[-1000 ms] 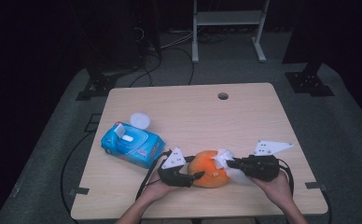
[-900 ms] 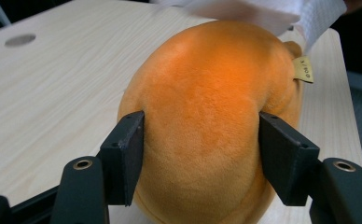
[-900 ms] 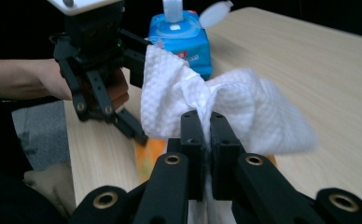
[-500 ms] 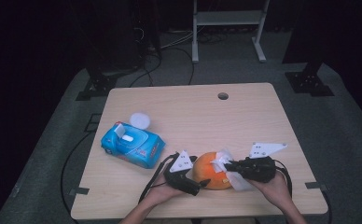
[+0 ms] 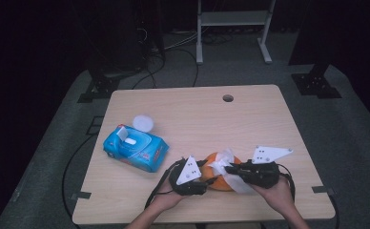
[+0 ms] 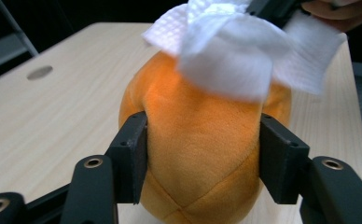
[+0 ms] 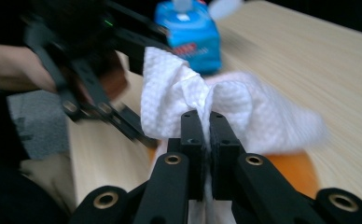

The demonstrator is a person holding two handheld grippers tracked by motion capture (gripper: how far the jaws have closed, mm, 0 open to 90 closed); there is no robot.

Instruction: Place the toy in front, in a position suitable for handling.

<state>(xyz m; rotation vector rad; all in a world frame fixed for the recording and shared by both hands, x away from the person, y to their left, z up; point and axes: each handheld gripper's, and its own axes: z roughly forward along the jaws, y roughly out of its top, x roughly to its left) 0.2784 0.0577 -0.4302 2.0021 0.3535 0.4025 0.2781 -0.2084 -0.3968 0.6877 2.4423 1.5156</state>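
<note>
The right gripper (image 7: 206,122) has its jaws closed on a bunched white wipe (image 7: 188,100), which lies over an orange toy (image 7: 293,170). The left gripper (image 7: 93,60) (blurred) is at upper left. A blue pack (image 7: 193,35) stands beyond on the table (image 7: 309,65).

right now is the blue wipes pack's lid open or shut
Open: the blue plastic wipes pack has its white flap raised off the top.

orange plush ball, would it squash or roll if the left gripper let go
Probably soft: the orange plush ball bulges between the left gripper jaws. Rounded, so it may roll a little. The white wipe in the right gripper drapes limply.
</note>
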